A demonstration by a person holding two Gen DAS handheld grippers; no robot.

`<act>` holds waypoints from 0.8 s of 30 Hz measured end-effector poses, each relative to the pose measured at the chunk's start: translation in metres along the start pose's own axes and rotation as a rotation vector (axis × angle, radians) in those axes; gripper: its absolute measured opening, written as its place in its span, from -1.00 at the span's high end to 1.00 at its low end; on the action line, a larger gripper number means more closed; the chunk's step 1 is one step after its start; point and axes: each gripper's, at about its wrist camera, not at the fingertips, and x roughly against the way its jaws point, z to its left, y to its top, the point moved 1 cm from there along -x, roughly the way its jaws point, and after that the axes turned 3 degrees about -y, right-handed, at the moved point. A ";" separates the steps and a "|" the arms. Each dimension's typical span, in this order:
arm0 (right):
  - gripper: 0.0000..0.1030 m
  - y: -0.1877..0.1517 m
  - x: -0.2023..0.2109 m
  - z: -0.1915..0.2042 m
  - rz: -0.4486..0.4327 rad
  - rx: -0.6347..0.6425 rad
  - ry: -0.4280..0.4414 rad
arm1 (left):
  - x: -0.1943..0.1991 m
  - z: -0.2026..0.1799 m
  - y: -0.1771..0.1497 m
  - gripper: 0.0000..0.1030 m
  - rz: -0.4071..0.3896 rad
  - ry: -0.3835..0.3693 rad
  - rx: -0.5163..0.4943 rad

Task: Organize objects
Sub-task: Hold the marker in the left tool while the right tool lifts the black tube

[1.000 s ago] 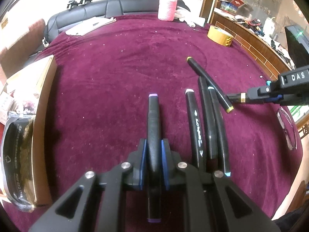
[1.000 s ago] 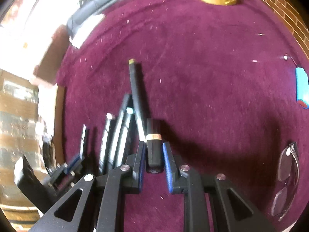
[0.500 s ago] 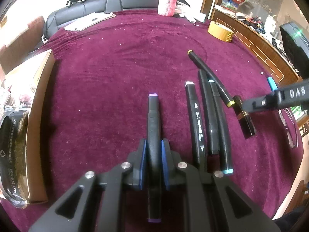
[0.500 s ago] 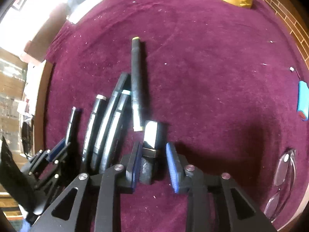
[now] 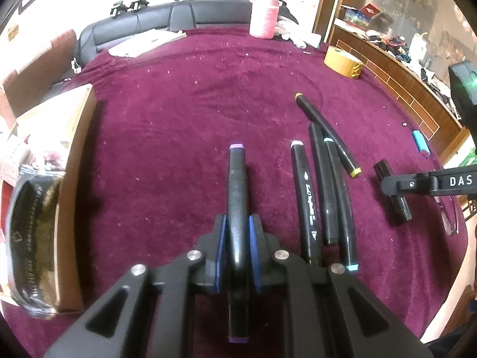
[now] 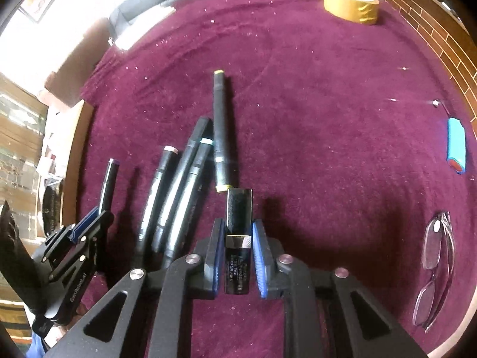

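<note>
On a dark red tablecloth (image 5: 179, 125), 2 hand-held tongs work among a set of black pens. The left tongs (image 5: 237, 238) are clamped tight on a purple-capped pen (image 5: 237, 185), which runs straight out ahead between the blue pads. Just to their right lie 3 pens side by side: a white-capped pen (image 5: 305, 197), a plain black pen (image 5: 319, 176) and a teal-capped pen (image 5: 338, 205). A yellow-capped pen (image 5: 328, 134) lies aslant, crossing their far ends.

The right tongs (image 6: 238, 238) are closed on a short black tube with a gold band (image 6: 238, 223); its far end sits just short of the yellow-capped pen's near tip. In the left view the tube (image 5: 393, 191) stands well to the right of the pen row.

Far right of the right tongs lie a pair of glasses (image 6: 438, 265) and a small blue cylinder (image 6: 456, 146). A roll of tan tape (image 6: 351, 4) sits far ahead. A cardboard box (image 5: 71, 161) stands left of the left tongs.
</note>
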 end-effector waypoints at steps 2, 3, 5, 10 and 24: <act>0.62 0.000 0.003 0.004 -0.013 0.002 0.003 | 0.004 0.000 0.000 0.72 -0.009 0.004 -0.007; 0.62 -0.001 0.005 0.006 -0.017 0.002 0.007 | 0.007 -0.001 0.001 0.72 -0.015 0.007 -0.013; 0.62 -0.001 0.006 0.011 -0.024 -0.001 0.014 | 0.012 -0.001 0.001 0.72 -0.028 0.014 -0.024; 0.62 0.000 0.008 0.026 -0.041 0.010 0.025 | 0.021 0.000 0.002 0.72 -0.047 0.025 -0.038; 0.61 -0.006 0.014 0.064 -0.047 0.050 0.073 | 0.053 0.018 -0.002 0.72 -0.109 0.063 -0.038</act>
